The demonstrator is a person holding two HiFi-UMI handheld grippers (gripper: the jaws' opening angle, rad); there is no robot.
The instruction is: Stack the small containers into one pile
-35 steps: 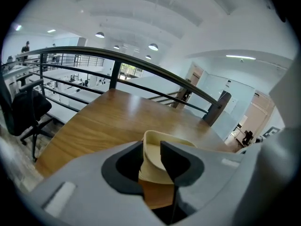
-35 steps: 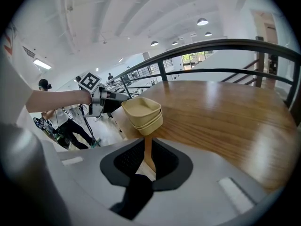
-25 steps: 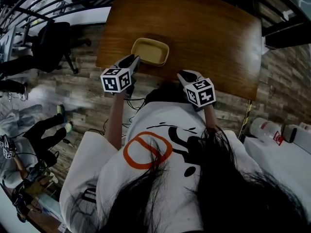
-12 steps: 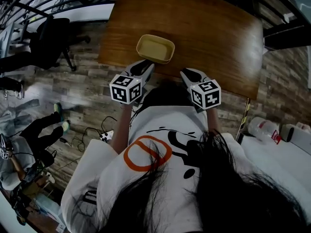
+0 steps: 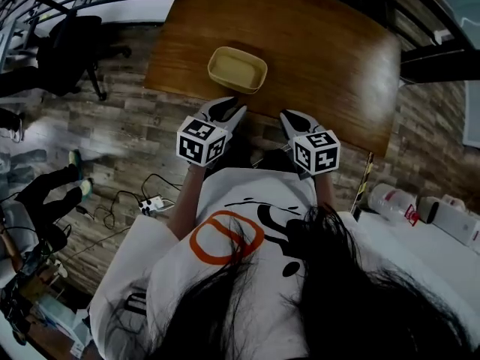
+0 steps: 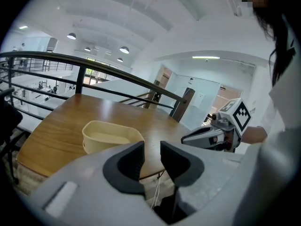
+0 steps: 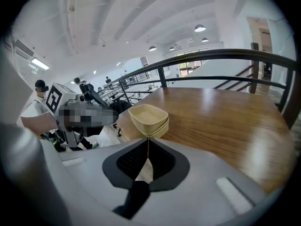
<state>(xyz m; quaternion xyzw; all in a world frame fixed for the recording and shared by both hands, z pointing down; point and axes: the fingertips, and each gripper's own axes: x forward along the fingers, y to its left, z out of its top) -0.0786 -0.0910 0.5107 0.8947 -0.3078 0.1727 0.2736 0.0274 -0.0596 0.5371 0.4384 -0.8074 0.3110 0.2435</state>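
With the containers (image 5: 237, 70) nested in one pile by the table's (image 5: 330, 51) near edge, the stacking is judged finished: the left gripper (image 5: 227, 109) is held released and empty, the right gripper (image 5: 289, 117) is clenched, its jaws having just been closing on nothing, and only withdrawal is called for next.

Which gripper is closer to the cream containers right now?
Left. The left gripper sits just short of the cream containers, on their near side. The right gripper, its jaws just closing with nothing between them, is off to their right and farther away.
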